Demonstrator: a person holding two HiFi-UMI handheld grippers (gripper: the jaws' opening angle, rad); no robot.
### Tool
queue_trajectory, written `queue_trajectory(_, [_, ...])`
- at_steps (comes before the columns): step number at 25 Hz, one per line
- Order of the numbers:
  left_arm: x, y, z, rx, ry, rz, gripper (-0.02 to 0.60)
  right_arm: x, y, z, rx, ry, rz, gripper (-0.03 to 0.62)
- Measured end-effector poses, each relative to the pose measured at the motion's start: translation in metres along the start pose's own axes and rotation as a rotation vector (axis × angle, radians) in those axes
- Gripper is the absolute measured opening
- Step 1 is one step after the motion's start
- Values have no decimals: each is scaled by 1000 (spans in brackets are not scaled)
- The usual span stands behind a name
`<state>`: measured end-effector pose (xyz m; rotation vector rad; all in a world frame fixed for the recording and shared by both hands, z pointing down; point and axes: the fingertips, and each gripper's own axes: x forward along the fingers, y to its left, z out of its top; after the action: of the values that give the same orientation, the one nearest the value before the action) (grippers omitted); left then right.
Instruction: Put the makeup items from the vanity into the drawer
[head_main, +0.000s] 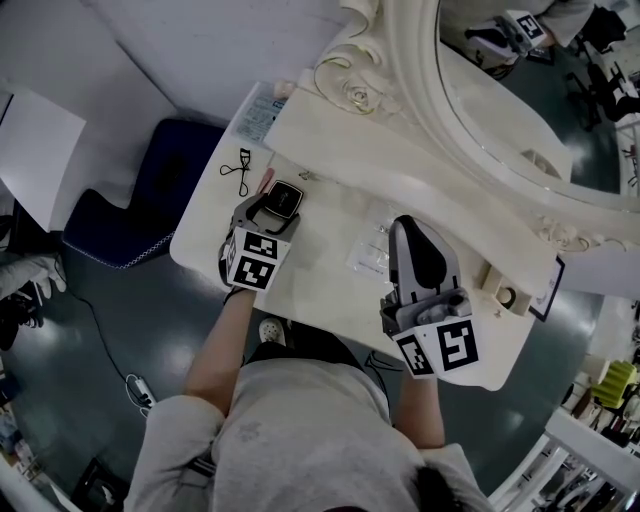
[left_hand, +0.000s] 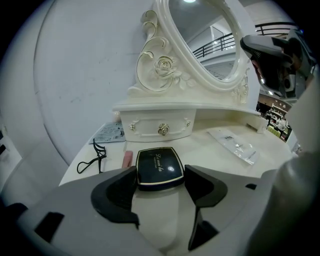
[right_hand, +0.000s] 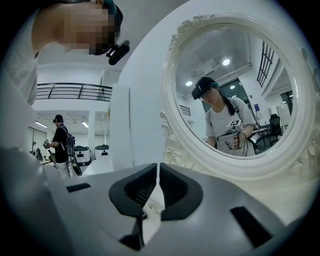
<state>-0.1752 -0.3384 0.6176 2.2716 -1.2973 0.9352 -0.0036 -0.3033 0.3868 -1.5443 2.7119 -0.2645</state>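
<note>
At L gripper (left_hand: 160, 172)'s wide-spread jaw tips, black compact (left_hand: 158, 161) lies flat on desk (left_hand: 215, 157), untouched, prob. lined up for a grab. Beyond, drawer (left_hand: 145, 128) is closed. R gripper (right_hand: 158, 172), jaws nearly together & empty, points level at mirror (right_hand: 240, 166).

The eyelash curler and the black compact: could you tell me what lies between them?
A small pink stick lies between the eyelash curler and black compact, in the left gripper view.
</note>
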Motion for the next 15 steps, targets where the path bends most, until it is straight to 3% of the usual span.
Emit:
queue_trajectory(4, [-8, -3, 4, 3, -29, 5, 316, -4, 2, 2, -2, -8, -1, 29])
queue_trajectory(15, [-63, -6, 48, -21, -230, -29, 316, -14, 19, 14, -19, -43, -12, 29])
